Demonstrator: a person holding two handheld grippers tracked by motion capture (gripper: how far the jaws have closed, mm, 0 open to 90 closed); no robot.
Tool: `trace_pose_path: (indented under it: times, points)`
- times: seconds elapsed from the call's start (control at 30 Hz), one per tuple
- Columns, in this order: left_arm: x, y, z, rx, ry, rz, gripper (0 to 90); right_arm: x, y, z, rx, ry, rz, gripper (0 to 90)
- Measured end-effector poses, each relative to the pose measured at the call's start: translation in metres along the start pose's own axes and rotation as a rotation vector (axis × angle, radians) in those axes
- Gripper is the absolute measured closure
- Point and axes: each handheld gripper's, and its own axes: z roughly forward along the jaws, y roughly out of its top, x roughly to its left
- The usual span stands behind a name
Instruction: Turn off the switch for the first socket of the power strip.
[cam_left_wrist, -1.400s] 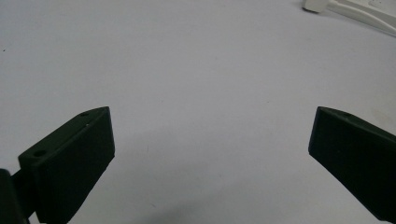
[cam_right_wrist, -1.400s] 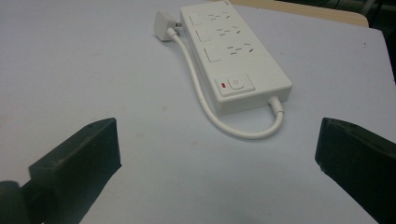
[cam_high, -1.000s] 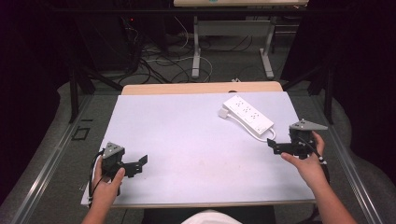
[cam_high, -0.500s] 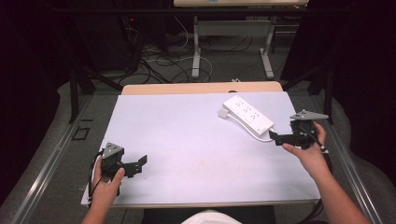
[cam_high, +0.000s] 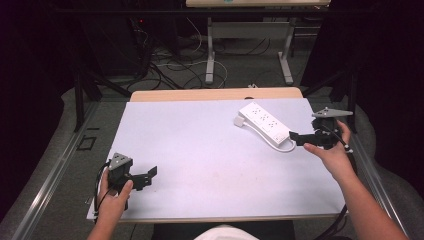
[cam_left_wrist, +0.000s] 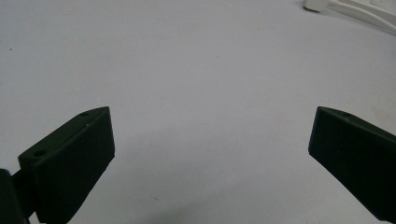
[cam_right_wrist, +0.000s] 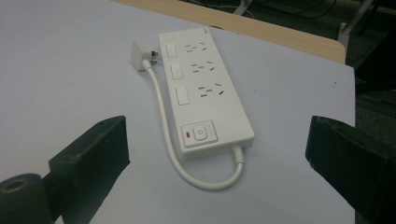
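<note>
At the table's (cam_high: 200, 150) right edge, the right gripper (cam_high: 296, 138) points its wide-open, empty jaws at the switch end of a white power strip (cam_high: 264, 123), which lies diagonally near the far right corner, its cord (cam_right_wrist: 187, 163) looped back along 1 side to the plug (cam_right_wrist: 139, 54). A clean grasp likely means straddling the strip's narrow width, clear of the cord. The left gripper (cam_high: 146, 177), also open and empty, rests near the front left corner.

Both hand-held grippers, left (cam_high: 148, 176) and right (cam_high: 295, 137), apparently gape wide, forearms outstretched.
</note>
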Motion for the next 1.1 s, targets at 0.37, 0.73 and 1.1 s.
trace_pose_path:
  times: [0.37, 0.73, 1.1]
  points:
    - [0.0, 0.0, 0.0, 0.0, 0.001, -0.001, 0.2, -0.007, 0.017, 0.009, 0.029, -0.004, -0.006, 6.8]
    - [0.0, 0.0, 0.0, -0.002, 0.002, -0.002, 0.2, -0.014, 0.029, 0.019, 0.062, 0.01, 0.0, 10.0]
    - [0.001, 0.0, -0.001, -0.002, 0.003, -0.005, 0.2, -0.018, 0.042, 0.03, 0.081, -0.004, -0.016, 14.6]
